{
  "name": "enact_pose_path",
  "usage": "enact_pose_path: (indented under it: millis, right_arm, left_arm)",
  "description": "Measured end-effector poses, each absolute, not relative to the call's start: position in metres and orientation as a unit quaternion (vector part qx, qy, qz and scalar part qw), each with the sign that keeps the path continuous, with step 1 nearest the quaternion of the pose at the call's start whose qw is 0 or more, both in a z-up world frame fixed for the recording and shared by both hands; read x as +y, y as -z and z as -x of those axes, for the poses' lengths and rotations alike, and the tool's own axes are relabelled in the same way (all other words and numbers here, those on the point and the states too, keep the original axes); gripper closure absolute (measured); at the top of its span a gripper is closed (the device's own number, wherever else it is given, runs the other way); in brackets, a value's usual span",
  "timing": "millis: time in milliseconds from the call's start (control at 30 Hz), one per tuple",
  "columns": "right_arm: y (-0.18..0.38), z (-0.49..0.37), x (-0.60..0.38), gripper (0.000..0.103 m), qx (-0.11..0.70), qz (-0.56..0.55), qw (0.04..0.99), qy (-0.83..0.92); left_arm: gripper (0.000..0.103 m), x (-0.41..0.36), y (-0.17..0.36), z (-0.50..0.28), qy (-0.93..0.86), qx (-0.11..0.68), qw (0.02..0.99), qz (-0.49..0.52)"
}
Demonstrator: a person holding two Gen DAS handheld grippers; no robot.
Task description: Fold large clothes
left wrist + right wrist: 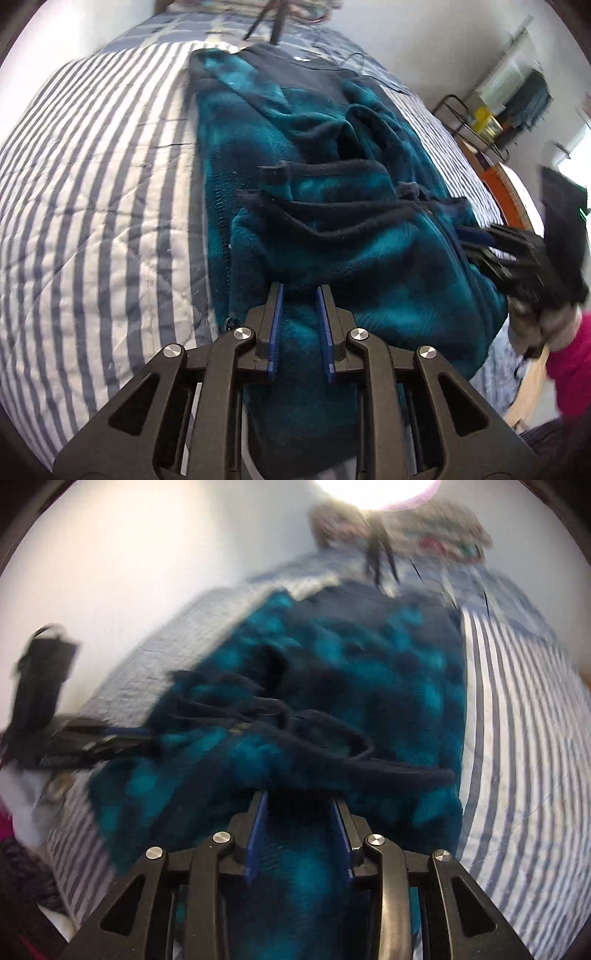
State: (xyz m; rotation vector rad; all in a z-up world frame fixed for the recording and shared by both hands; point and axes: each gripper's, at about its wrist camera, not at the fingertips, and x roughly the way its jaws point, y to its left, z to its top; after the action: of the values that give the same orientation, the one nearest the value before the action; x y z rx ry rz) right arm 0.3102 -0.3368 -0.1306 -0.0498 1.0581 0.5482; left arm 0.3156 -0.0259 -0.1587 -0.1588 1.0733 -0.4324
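Teal fleece [332,184] lies bunched lengthwise on the bed w/ a striped quilt [92,203], filling the centre of both views. It has dark navy trim and a navy panel at its far end.

Left wrist view, sharp: left gripper [301,325] at bottom centre, jaws a little apart, blue pads showing, fleece seen thru the gap. Can't tell if the pads press on it; no fold is clearly pinched. Right gripper [476,243] comes in from the right edge, blurred, its tips at the fleece's right edge. Behind it a hand [532,321] and a pink sleeve [572,354]. Upper right: a wire rack [472,122] by the wall. Top centre: dark thin legs [266,26], maybe a tripod.

Right wrist view, heavily smeared: right gripper [299,812] at bottom centre, jaws part open, wider than the left pair, fleece showing in the gap w/ no clear pinch. Left gripper [110,742] reaches in from the left edge to the fleece's edge. This view alone shows a bright light [373,491] at top and the quilt stripes at right; the rack isn't in it.
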Motion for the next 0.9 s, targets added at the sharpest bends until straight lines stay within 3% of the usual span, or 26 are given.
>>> enact_pose_path:
  millis: [300, 367, 600, 700, 767, 900]
  right_arm:
    - [0.099, -0.31, -0.358, 0.072, 0.5, -0.028, 0.821, -0.272]
    - [0.083, -0.312, -0.367, 0.071, 0.487, -0.034, 0.83, -0.27]
    - [0.055, -0.353, -0.404, 0.06, 0.458, -0.046, 0.859, -0.224]
    - [0.061, -0.385, -0.423, 0.055, 0.46, -0.062, 0.863, -0.201]
    - [0.067, -0.406, -0.431, 0.051, 0.462, -0.064, 0.865, -0.186]
    - [0.081, -0.445, -0.44, 0.048, 0.465, -0.079, 0.865, -0.171]
  left_arm:
    - [0.083, -0.007, 0.123, -0.333, 0.217, 0.496, 0.834, 0.109]
    - [0.065, 0.003, 0.111, -0.344, 0.209, 0.484, 0.842, 0.111]
    - [0.063, 0.04, 0.097, -0.417, 0.172, 0.465, 0.857, 0.138]
    - [0.058, 0.051, 0.106, -0.454, 0.168, 0.466, 0.854, 0.161]
    - [0.048, 0.058, 0.12, -0.482, 0.175, 0.473, 0.843, 0.188]
    - [0.048, 0.063, 0.134, -0.515, 0.156, 0.473, 0.843, 0.201]
